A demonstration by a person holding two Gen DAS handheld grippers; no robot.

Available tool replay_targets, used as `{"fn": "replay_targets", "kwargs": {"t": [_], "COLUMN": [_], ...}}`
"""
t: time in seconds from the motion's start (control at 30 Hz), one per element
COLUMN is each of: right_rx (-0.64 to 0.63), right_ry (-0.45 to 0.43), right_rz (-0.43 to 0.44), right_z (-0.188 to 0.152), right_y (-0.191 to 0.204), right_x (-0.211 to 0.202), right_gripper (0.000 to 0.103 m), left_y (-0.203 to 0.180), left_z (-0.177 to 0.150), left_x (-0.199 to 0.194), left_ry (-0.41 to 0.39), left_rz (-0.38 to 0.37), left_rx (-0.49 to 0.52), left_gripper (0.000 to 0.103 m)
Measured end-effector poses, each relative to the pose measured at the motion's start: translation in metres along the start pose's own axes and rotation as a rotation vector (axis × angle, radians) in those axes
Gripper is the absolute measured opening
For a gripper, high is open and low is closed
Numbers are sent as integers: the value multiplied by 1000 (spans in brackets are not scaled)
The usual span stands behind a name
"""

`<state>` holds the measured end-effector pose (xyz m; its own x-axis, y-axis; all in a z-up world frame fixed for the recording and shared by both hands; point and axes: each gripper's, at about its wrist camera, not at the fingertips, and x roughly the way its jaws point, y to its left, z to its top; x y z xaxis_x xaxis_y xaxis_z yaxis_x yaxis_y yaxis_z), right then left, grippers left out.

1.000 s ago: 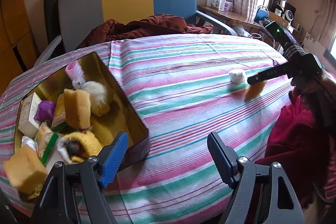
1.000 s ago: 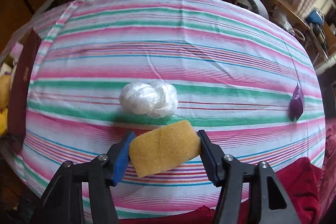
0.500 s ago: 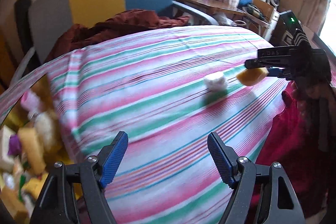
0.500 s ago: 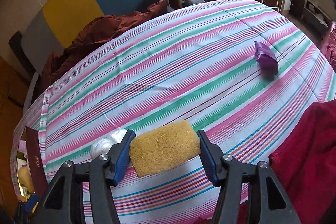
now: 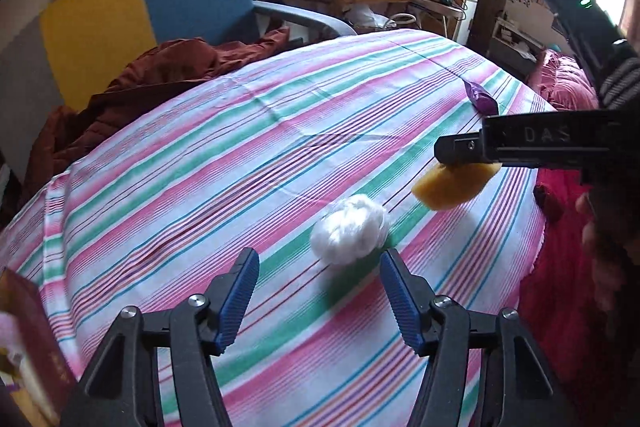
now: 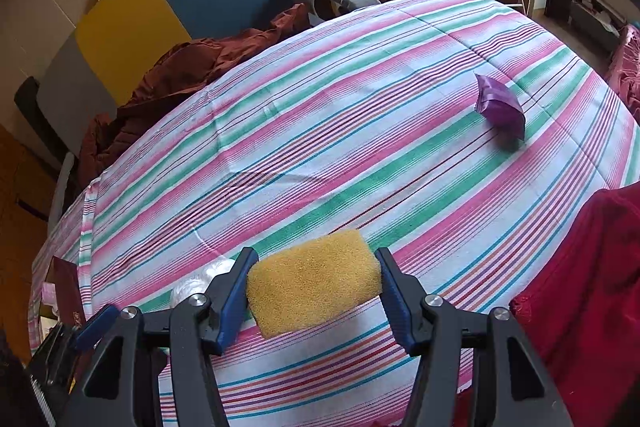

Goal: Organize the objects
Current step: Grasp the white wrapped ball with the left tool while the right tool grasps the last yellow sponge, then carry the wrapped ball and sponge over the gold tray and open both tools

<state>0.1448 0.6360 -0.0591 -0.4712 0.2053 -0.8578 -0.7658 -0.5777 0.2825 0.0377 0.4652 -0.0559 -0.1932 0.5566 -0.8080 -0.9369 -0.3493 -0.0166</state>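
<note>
Looking along my left gripper (image 5: 316, 293), I see its blue-padded jaws spread wide with nothing between them. Just ahead of the tips, a little toward the right finger, a white crumpled ball (image 5: 349, 229) lies on the striped tablecloth (image 5: 240, 155). Further ahead and to the right, my right gripper (image 5: 460, 169) comes in from the side, raised off the cloth, with a yellow sponge (image 5: 454, 187) hanging under its black finger. Beyond that, a purple packet (image 5: 480, 98) lies near the far edge. At my lower left shows the dark red edge of a box (image 5: 36, 339).

Along my right gripper (image 6: 314, 289), both pads press the ends of the yellow sponge (image 6: 314, 287), which sits squeezed between them above the striped tablecloth (image 6: 320, 147). The white crumpled ball (image 6: 204, 277) peeks out behind my left finger. The purple packet (image 6: 500, 105) lies far ahead to the right. The box (image 6: 68, 291) stands off to the left.
</note>
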Motion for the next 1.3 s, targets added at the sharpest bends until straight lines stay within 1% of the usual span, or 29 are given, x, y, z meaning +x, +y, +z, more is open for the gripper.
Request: {"fn": "replay_targets", "kwargs": {"t": [0.1,0.2,0.23,0.27,0.3,0.37,0.43,0.53,0.63,0.77,0.87,0.93,1.03,1.17,1.3], "right_rx": [3,6,6,4,0,-13,-39,-88,-137,-249,-314,-352,-382,-368,-344], "right_ry": [-1,5,8,12,15,20,23,42,83,112,120,122,127,131,132], "right_rz": [0,0,0,0,0,7,31,58,116,192,239,263,268,250,225], "right_z": [1,2,2,2,2,2,1,-3,-8,-17,-23,-27,-30,-29,-26], "right_y": [0,-1,-1,0,0,2,8,19,31,56,71,80,86,82,75], "right_x": [2,4,6,7,8,9,9,12,17,19,17,15,17,21,23], "right_gripper": [60,60,60,60,60,60,60,60,60,60,60,60,60,60,60], "left_y": [-3,-4,-5,-6,-8,-6,-2,10,25,42,44,43,44,37,37], "left_z": [10,18,20,21,21,16,9,-12,-41,-83,-105,-113,-117,-119,-121], "left_x": [22,42,47,53,57,59,52,33,11,-21,-36,-40,-42,-42,-43], "left_ry": [19,49,58,68,78,74,68,62,50,28,13,6,-5,-20,-21], "left_rz": [-16,-35,-48,-56,-53,-47,-58,-27,35,99,141,162,169,191,190], "left_rx": [7,-5,-12,-12,-7,-25,-54,-101,-161,-257,-267,-260,-270,-249,-253], "left_gripper": [61,57,54,45,39,38,37,37,37,38,38,38,38,38,38]}}
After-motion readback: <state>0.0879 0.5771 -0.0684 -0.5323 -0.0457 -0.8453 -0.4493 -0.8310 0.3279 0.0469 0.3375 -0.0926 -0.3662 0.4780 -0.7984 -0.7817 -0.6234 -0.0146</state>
